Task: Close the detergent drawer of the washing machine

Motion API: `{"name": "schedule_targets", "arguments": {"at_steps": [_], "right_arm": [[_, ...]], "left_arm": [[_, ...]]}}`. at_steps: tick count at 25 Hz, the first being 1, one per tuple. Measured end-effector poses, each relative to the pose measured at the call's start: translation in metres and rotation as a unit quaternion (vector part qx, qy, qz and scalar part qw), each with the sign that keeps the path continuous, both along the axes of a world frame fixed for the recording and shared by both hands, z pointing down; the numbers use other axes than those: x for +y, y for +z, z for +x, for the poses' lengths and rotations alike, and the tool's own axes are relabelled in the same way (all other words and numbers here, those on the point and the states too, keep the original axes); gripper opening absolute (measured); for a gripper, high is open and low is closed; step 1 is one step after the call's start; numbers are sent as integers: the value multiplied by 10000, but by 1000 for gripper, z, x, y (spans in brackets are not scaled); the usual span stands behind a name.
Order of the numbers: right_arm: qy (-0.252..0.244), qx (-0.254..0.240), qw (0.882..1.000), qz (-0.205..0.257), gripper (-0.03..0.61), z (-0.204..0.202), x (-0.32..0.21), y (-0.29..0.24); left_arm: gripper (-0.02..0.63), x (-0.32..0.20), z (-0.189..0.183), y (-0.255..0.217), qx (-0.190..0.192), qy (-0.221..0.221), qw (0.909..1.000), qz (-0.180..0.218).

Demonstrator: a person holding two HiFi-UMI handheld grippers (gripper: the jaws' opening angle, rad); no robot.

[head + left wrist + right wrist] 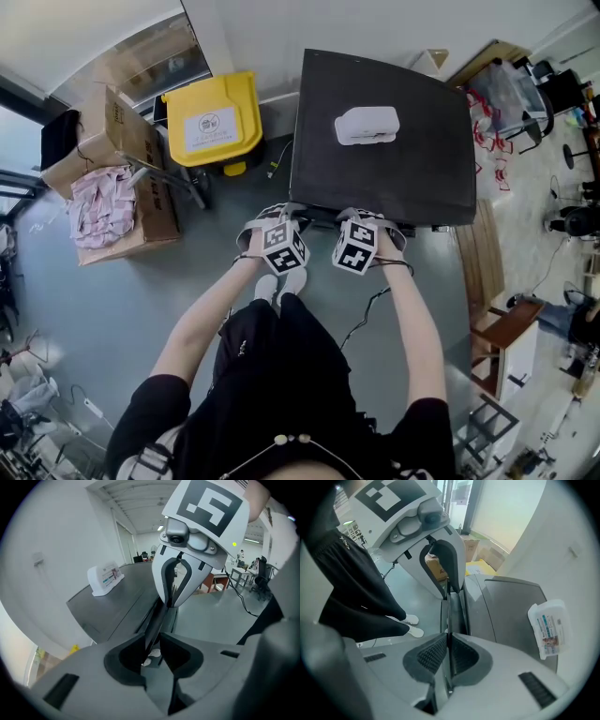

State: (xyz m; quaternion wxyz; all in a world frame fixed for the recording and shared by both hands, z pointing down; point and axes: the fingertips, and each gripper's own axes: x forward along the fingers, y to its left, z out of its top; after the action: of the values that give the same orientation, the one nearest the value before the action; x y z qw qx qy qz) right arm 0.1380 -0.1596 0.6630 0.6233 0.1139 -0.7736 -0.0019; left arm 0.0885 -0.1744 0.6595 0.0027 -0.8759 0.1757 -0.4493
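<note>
Both forearms reach forward side by side, grippers tipped steeply down at the washing machine's [394,178] front edge. The right gripper's [448,645] fingers pinch the detergent drawer's [448,609] thin front lip. The left gripper's [157,645] fingers are spread around that lip.

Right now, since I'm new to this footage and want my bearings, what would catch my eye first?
Two marker-cubed tongs meet at the front of the dark washing machine: the right tongs are shut on a thin dark edge there, the left tongs stand open around it. A white packet lies on the machine's top, and a yellow bin stands on the floor to its left in the head view.
</note>
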Motion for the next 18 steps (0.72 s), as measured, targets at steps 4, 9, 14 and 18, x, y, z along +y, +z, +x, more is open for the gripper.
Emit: {"name": "schedule_targets", "arguments": {"at_steps": [4, 9, 14, 18], "right_arm": [[82, -14, 9998, 173, 38, 1, -3, 1], [121, -24, 9995, 286, 38, 2, -9, 1], [99, -63, 9994, 322, 40, -2, -10, 3], [258, -158, 9971, 699, 44, -2, -14, 0]], "left_arm": [[100, -2, 0, 0, -26, -42, 9998, 206], [83, -7, 2, -5, 48, -133, 9996, 236], [75, -8, 2, -10, -23, 6, 9990, 445], [75, -13, 5, -19, 13, -48, 9959, 908]]}}
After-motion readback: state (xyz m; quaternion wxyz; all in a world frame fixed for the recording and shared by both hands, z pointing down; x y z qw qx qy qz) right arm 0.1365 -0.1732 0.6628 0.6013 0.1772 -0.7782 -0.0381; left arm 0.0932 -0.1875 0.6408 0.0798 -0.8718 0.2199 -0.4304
